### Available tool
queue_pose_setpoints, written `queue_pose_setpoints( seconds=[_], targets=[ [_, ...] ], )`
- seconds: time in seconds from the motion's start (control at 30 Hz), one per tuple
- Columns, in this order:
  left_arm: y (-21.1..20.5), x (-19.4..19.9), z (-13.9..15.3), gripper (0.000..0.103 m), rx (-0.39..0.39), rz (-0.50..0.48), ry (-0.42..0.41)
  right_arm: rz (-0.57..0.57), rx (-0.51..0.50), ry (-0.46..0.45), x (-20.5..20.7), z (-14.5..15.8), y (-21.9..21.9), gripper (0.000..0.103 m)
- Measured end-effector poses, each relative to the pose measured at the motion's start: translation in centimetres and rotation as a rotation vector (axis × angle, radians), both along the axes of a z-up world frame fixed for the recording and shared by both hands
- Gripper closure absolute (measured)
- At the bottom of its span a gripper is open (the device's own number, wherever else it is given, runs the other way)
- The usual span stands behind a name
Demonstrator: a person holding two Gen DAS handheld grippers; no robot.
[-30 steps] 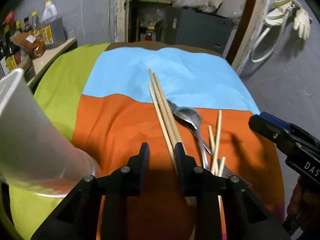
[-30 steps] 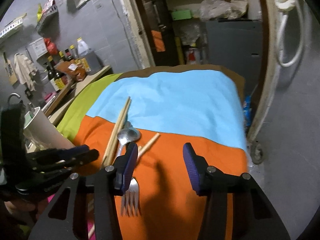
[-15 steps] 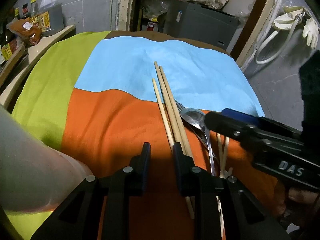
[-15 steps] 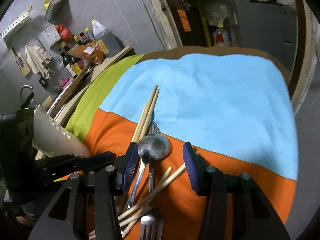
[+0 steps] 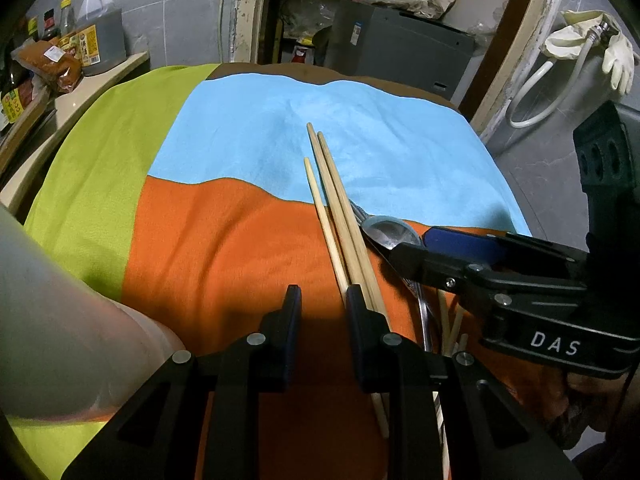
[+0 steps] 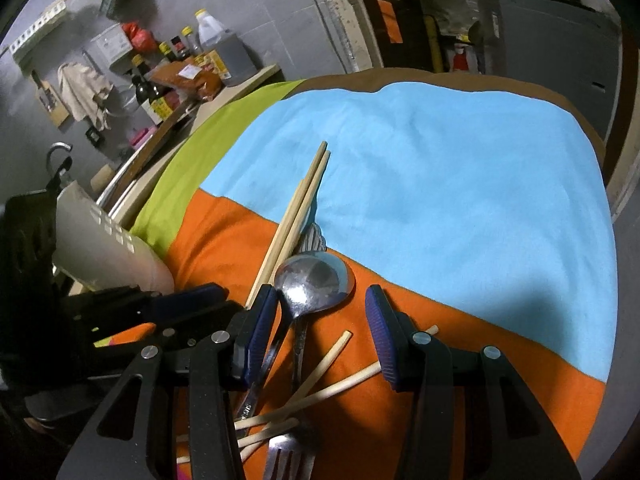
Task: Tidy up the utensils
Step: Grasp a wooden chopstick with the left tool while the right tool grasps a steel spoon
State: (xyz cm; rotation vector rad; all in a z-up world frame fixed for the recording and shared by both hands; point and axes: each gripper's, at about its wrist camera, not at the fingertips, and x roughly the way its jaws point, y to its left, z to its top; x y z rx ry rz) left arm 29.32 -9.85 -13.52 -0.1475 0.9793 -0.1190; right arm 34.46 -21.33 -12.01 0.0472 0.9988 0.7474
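Observation:
A steel spoon lies on the orange part of the cloth, its bowl facing up. My right gripper straddles the spoon's neck and its jaws are closing, but the pads do not touch it. Three long chopsticks lie side by side just left of the spoon. Shorter chopsticks and a fork cross under the right gripper. My left gripper hovers over the orange cloth with a narrow gap and nothing in it, its right finger beside the long chopsticks. The right gripper reaches in from the right.
A white perforated utensil holder stands at the left, close to the left gripper. Sauce bottles crowd a counter beyond the green cloth. A grey cabinet stands behind the table; a hose and gloves hang at right.
The right gripper has come forward and down from the right edge until it straddles the spoon, its jaws a little narrower. The left gripper has stayed about where it was.

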Motion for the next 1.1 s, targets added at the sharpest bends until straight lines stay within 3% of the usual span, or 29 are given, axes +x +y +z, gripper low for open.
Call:
queue_pose_setpoints(
  seconds=[0.07,0.4,0.6,0.7,0.77,1.1],
  targets=[
    [0.0,0.0,0.0,0.084,0.000,-0.002,0.000,0.000,-0.007,-0.004,0.0,-0.1,-0.1,0.066],
    [-0.4,1.5,-0.1,0.088,-0.055,-0.005,0.025,-0.047,-0.006,-0.010,-0.7,-0.1,-2.6,0.068],
    [-1.1,3.4,-0.2,0.088,-0.016,-0.002,0.063,-0.093,0.002,-0.001,-1.2,-0.1,-3.3,0.068],
    [-1.0,3.9,-0.1,0.089,-0.037,0.012,0.078,-0.113,-0.025,-0.003,-1.1,0.0,-2.6,0.067],
    [-0.9,3.8,-0.1,0.098,-0.042,0.011,0.086,-0.123,-0.043,-0.002,-1.0,0.0,-2.2,0.067],
    [0.1,0.3,0.0,0.100,-0.092,0.062,0.099,-0.137,-0.059,-0.015,-1.5,0.0,-2.3,0.071]
  ],
)
